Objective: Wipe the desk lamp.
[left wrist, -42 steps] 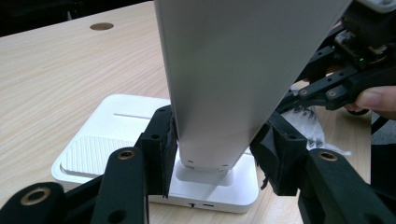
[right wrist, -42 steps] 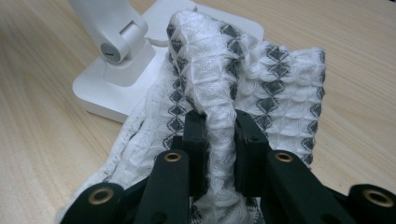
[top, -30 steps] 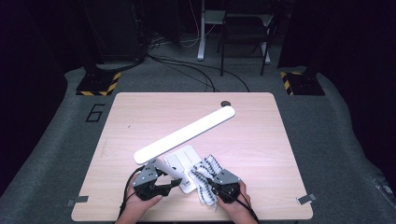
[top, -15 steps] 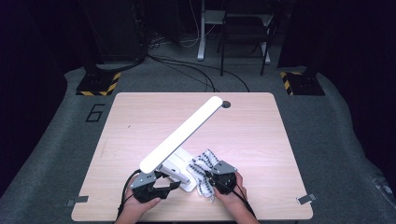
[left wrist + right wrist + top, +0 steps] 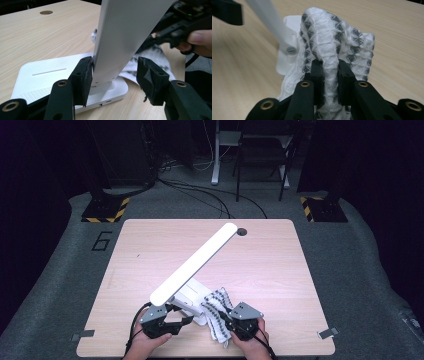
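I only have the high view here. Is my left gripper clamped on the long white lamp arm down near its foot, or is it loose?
Observer: Loose. In the left gripper view the left gripper has just been opening. One pad touches the long white lamp arm; the other stands apart from it.
Operator: What has the right gripper got?
Observer: The right gripper is shut on a raised fold of the white and grey patterned cloth.
Operator: Is that cloth lying on the lamp's base?
Observer: It reaches the edge of the flat white plastic base behind the arm; whether it lies over it I cannot tell.
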Action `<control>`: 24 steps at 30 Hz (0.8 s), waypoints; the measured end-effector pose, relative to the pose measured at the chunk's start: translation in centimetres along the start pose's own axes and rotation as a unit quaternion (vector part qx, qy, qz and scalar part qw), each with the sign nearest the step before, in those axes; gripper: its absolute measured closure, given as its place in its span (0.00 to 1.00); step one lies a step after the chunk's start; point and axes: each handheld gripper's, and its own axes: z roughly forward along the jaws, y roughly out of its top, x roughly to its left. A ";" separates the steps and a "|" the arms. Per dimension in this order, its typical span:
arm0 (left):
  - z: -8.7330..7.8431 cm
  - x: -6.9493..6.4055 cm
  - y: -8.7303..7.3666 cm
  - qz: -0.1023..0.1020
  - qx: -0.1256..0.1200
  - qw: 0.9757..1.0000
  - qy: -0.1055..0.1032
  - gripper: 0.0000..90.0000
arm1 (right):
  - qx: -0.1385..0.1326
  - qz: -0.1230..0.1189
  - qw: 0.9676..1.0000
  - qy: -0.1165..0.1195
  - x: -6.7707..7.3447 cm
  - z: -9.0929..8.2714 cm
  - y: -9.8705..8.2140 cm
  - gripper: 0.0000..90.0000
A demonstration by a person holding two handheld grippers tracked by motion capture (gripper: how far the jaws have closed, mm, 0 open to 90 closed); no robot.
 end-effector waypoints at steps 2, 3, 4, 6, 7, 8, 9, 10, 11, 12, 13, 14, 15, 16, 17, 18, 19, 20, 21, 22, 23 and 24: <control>0.1 0.0 0.0 -0.002 0.000 1.000 0.000 0.52 | 0.007 -0.004 1.000 0.010 0.7 -0.1 -0.2 0.86; 0.1 0.0 0.0 -0.002 0.000 1.000 0.000 0.52 | 0.011 -0.011 1.000 0.013 1.0 -0.1 -0.3 0.86; 0.0 0.0 0.0 -0.004 0.004 1.000 -0.005 0.52 | 0.014 -0.011 1.000 0.014 1.3 0.0 -0.4 0.86; 0.1 0.0 0.0 -0.006 -0.002 1.000 0.000 0.52 | 0.020 -0.011 1.000 0.016 1.5 0.5 -0.4 0.86; 0.1 0.0 0.0 -0.005 0.001 1.000 -0.003 0.52 | 0.022 -0.011 1.000 0.012 1.4 0.8 -0.4 0.87; 0.0 0.0 0.0 -0.004 0.004 1.000 -0.005 0.52 | 0.027 -0.008 1.000 0.011 1.4 1.2 -0.4 0.87; 0.0 0.0 0.0 -0.008 0.001 1.000 -0.005 0.52 | 0.030 -0.011 0.999 0.010 1.3 1.5 -0.4 0.87; 0.0 0.0 0.0 -0.007 0.001 1.000 -0.004 0.52 | 0.034 -0.010 0.999 0.008 1.3 1.8 -0.3 0.87; 0.0 0.0 0.0 -0.008 0.000 1.000 -0.005 0.52 | 0.040 -0.008 0.999 0.008 1.2 2.1 -0.3 0.87; 0.0 0.0 0.0 -0.005 0.002 1.000 -0.005 0.52 | 0.041 -0.002 0.999 0.007 1.2 2.4 -0.3 0.87; 0.0 0.0 0.0 -0.005 0.001 1.000 -0.005 0.52 | 0.044 -0.002 0.999 0.007 1.1 2.7 -0.3 0.87; 0.0 0.0 0.0 -0.004 0.002 1.000 -0.004 0.52 | 0.047 0.002 0.999 0.005 1.0 2.9 -0.2 0.87; 0.0 0.0 -0.1 -0.006 0.001 1.000 -0.004 0.52 | 0.048 0.004 0.999 0.004 0.9 3.1 -0.2 0.87; 0.1 0.0 -0.1 -0.007 -0.002 1.000 -0.002 0.52 | 0.052 0.005 0.999 0.006 0.8 3.2 -0.1 0.87; 0.1 0.0 -0.1 -0.007 -0.002 1.000 0.000 0.52 | 0.051 -0.002 0.999 0.004 0.6 3.5 -0.1 0.87; 0.1 0.0 -0.1 -0.006 -0.002 1.000 0.000 0.52 | 0.053 0.009 0.999 0.004 0.6 3.6 0.0 0.87; 0.2 0.0 -0.1 -0.006 -0.003 1.000 0.001 0.52 | 0.057 0.008 0.998 0.003 0.5 3.8 0.0 0.87; 0.1 0.0 -0.1 -0.006 -0.001 1.000 0.000 0.53 | 0.057 0.009 0.998 0.003 0.4 4.0 0.1 0.87; 0.1 0.0 -0.1 -0.005 -0.001 1.000 0.001 0.53 | 0.057 0.010 0.998 0.002 0.3 4.1 0.2 0.87; 0.1 0.0 -0.1 -0.005 -0.001 1.000 0.002 0.54 | 0.059 0.008 0.998 0.002 0.1 4.3 0.3 0.87; 0.1 0.0 0.0 -0.005 -0.002 1.000 0.003 0.55 | 0.057 0.005 0.998 -0.001 0.0 4.5 0.3 0.87; 0.1 0.0 0.0 -0.005 0.000 1.000 0.001 0.56 | 0.057 0.009 0.998 -0.003 0.0 4.6 0.4 0.87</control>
